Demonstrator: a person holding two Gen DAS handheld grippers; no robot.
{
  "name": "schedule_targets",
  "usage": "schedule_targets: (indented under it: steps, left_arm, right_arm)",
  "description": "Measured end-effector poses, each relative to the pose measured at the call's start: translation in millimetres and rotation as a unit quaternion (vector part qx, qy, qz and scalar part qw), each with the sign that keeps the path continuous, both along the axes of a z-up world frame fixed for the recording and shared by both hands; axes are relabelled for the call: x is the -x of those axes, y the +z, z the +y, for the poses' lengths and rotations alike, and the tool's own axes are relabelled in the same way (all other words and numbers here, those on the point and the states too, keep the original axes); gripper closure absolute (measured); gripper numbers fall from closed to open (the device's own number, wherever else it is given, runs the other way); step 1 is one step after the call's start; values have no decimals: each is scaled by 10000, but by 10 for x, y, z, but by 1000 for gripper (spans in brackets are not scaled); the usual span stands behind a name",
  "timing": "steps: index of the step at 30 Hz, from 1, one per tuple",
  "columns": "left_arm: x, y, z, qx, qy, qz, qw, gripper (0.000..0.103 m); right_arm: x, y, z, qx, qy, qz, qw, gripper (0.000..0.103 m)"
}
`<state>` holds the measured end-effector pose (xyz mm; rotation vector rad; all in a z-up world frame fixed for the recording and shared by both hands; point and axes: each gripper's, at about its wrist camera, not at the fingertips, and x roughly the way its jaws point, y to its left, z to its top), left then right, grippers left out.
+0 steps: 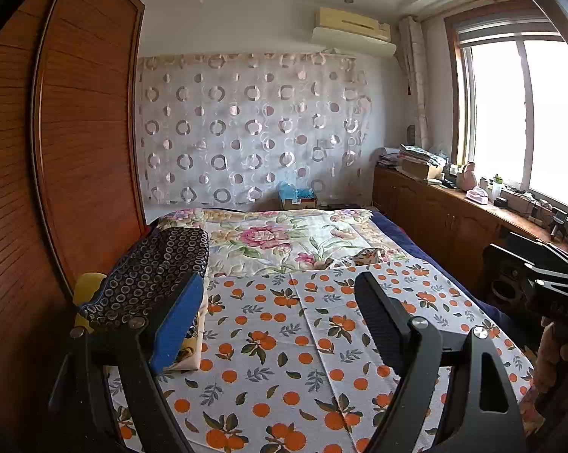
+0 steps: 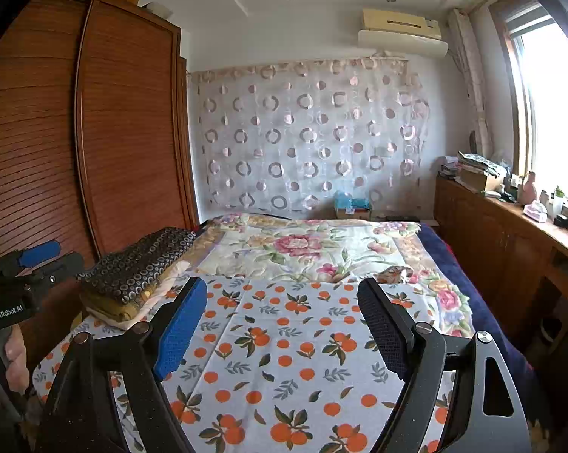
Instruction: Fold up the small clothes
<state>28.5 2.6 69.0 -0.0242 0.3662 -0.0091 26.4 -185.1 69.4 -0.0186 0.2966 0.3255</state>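
A white cloth printed with oranges (image 1: 284, 339) (image 2: 284, 347) lies spread flat on the bed in front of both grippers. At its left edge sits a stack of folded clothes (image 1: 152, 268) (image 2: 140, 264), topped by a dark garment with a ring pattern. A small crumpled patterned garment (image 1: 367, 255) (image 2: 395, 273) lies at the cloth's far right corner. My left gripper (image 1: 279, 279) (image 2: 31, 264) hovers open over the cloth with nothing between its fingers. My right gripper (image 2: 282, 283) (image 1: 548, 275) is also open and holds nothing.
A floral blanket (image 1: 284, 238) covers the far half of the bed. A tall wooden wardrobe (image 1: 76, 132) stands close on the left. A low wooden cabinet (image 1: 435, 211) with clutter runs under the window on the right. A hand (image 2: 8, 358) grips the left tool.
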Motion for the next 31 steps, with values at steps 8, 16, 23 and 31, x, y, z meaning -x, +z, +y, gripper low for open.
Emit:
schedule_targets:
  steps: [8,16,23,31]
  left_arm:
    - [0,-6,-10,-10,-10,1,10000,20]
    - [-3,-14,-3,-9,-12,1,10000,20]
    - [-2,-18,-6,-21,-7,-2,10000,20]
    - [-5,-14,-1,-12,-14,-6,10000,20]
  right_arm:
    - [-6,-1,-26,-1,12,3,10000,20]
    - [-8,-3,-36,0,13,0,10000,20]
    - [-6,12,-86,-28,15,-14,10000,20]
    - [-10,8,-97,-36,22,-7,10000,20]
